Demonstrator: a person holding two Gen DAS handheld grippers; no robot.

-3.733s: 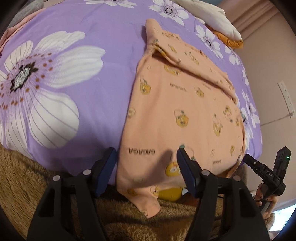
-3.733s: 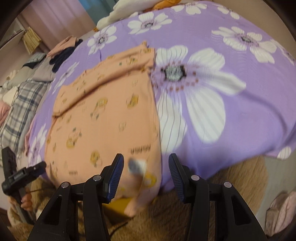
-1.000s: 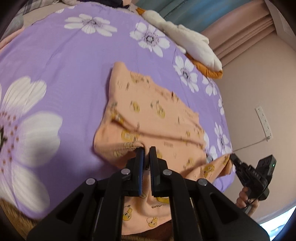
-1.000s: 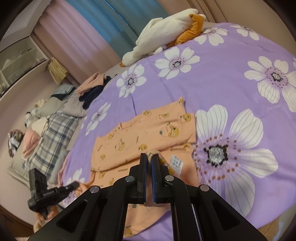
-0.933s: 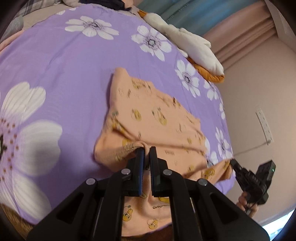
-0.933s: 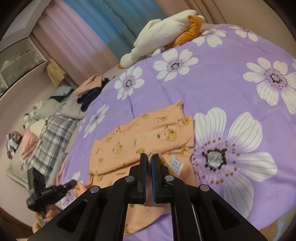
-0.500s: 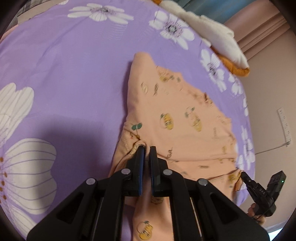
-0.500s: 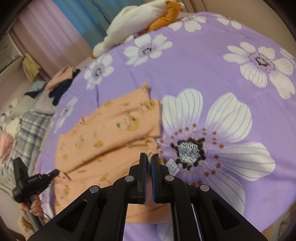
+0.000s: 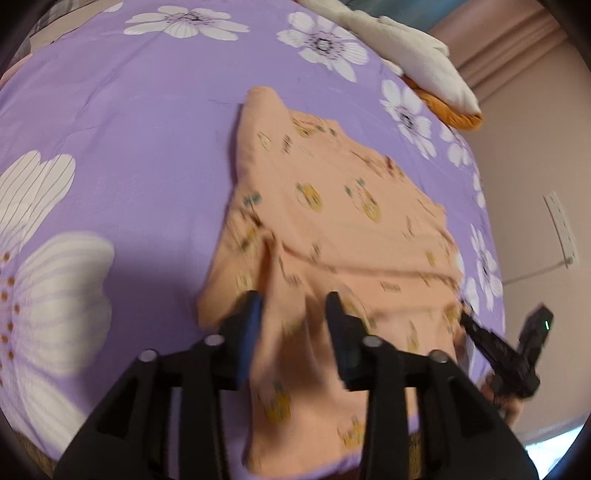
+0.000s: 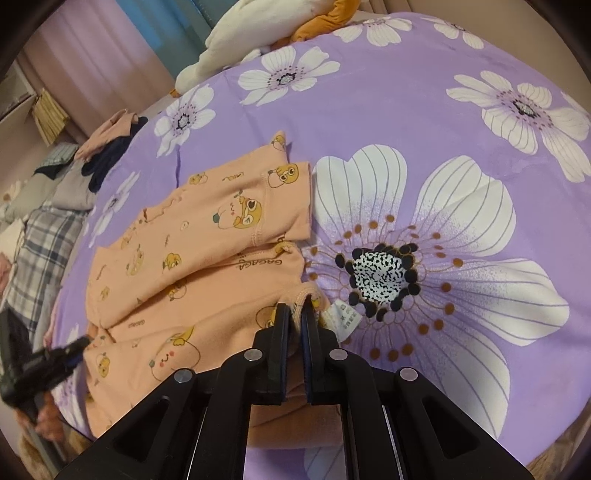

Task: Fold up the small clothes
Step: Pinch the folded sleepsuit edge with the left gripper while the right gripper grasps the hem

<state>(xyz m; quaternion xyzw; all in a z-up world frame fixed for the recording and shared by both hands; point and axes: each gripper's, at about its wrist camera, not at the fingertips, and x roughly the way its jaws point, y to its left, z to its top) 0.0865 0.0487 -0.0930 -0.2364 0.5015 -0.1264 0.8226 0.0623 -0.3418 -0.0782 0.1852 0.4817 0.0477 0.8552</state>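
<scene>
A peach cartoon-print cotton garment (image 10: 192,266) lies half-folded on the purple flowered bed (image 10: 443,122). Left gripper (image 9: 293,314) jaws wide, holding nothing; right gripper (image 10: 295,317) jaws pinch its hem. Lay that edge down flat, corners aligned

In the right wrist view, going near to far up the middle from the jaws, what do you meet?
right gripper → white care label → peach garment → purple floral bedspread → white plush toy
</scene>
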